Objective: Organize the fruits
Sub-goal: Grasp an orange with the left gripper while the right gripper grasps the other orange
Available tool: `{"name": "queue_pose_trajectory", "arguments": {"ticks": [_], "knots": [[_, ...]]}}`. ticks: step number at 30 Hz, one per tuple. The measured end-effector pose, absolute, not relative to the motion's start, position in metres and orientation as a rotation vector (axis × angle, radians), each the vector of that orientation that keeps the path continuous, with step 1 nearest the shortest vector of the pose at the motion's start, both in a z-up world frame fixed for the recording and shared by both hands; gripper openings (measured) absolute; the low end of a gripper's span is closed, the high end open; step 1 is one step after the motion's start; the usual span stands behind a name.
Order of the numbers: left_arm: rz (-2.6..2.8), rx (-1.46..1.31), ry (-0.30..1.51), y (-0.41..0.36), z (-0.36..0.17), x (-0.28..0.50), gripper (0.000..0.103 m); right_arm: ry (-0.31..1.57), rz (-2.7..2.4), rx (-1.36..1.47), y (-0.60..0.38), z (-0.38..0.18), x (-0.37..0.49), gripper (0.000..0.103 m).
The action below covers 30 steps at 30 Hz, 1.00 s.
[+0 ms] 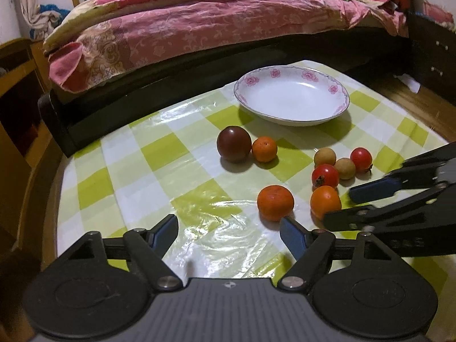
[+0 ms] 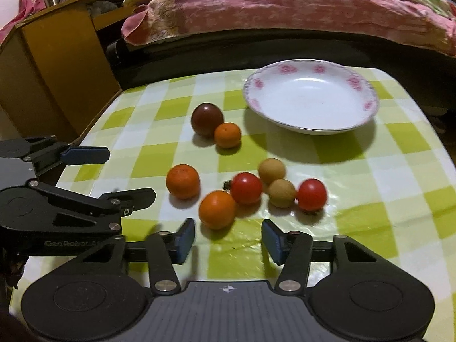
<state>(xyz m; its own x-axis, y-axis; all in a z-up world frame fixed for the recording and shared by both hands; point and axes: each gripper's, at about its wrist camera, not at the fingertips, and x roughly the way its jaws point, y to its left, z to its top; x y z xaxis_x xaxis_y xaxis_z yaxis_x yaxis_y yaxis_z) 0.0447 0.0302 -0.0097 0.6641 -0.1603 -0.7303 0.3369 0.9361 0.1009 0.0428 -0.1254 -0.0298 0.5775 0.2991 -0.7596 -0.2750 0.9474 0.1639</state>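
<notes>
Eight small fruits lie loose on the checked surface (image 2: 399,171), all on the near side of the empty flower-rimmed plate (image 2: 367,91), which serves as the landmark here: a dark plum-coloured fruit (image 2: 207,119) touching a small orange (image 2: 227,135) sits nearest the plate's left edge, and further toward the cameras a cluster gathers, with a larger orange (image 2: 183,181), another orange (image 2: 217,209), two red cherry tomatoes (image 2: 246,188) (image 2: 311,194) and two tan longan-like fruits (image 2: 271,171) (image 2: 281,193) packed close together, several touching. The right gripper (image 2: 228,240) hangs low just short of the nearest orange, jaws parted with nothing between them and nothing pinched; the left gripper (image 1: 229,232) is spread wider, also empty, beside the larger orange (image 1: 275,203). These fruits look light and round, so they will likely roll at a nudge, and their neighbours may scatter if a finger clips them. The oranges seem firm enough for a steady squeeze across the widest part; the tomatoes are probably thin-skinned, smooth and easily bruised, so a gentle hold around the middle suits them. The glossy cloth may let fruit slide. The only legible writing is pale lettering on the left gripper's arm in the right wrist view, reading roughly "GenRobot"
</notes>
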Motion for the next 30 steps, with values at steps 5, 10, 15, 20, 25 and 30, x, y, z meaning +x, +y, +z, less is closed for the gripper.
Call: {"name": "queue_pose_trajectory", "arguments": {"ticks": [5,10,15,20,25,30], "knots": [[-0.297,0.244,0.789,0.029,-0.011,0.043,0.083,0.922,0.340,0.042,-0.116,-0.036,0.056,0.031],[-0.315,0.225,0.795,0.028,-0.010,0.048,0.084,0.924,0.338,0.054,-0.119,-0.037,0.058,0.028],[-0.360,0.238,0.801,0.015,-0.012,0.050,0.084,0.925,0.325,0.020,-0.123,-0.034,0.056,0.026],[-0.400,0.256,0.805,-0.004,-0.015,0.060,0.079,0.947,0.304,0.003,-0.140,-0.028,0.051,0.026],[-0.402,0.244,0.821,-0.009,-0.024,0.073,0.058,0.979,0.294,-0.010,-0.157,-0.023,0.048,0.026],[-0.381,0.201,0.858,-0.002,-0.033,0.081,0.053,0.985,0.320,-0.048,-0.159,-0.025,0.046,0.026]]}}
